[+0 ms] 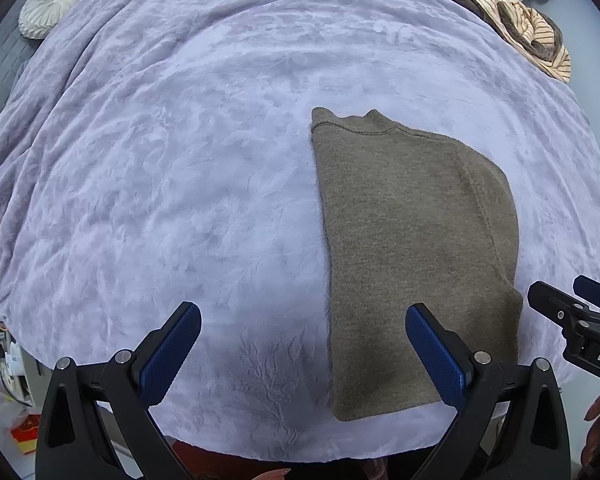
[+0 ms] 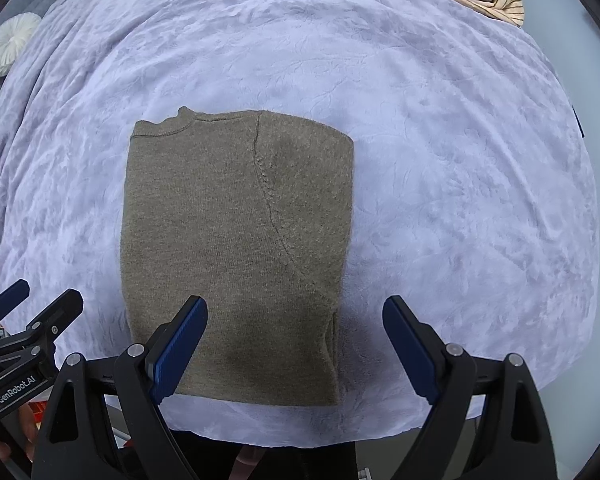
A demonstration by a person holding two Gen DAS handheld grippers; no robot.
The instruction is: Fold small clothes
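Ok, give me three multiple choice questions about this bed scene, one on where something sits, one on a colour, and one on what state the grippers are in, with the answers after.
1. Where does the striped clothes pile lie?
A. at the bed's far right corner
B. on top of the sweater
C. between the left gripper's fingers

2. What colour is the folded sweater?
A. bright red
B. olive brown
C. white

3. How do the left gripper and right gripper stand?
A. both open, holding nothing
B. both clamped on the sweater
C. one clamped on the round pillow

Answers: 1 A, the pile sits at the far right edge of the lilac blanket. 2 B, the knit is olive brown. 3 A, both pairs of blue pads stand wide apart above the fabric, gripping nothing.
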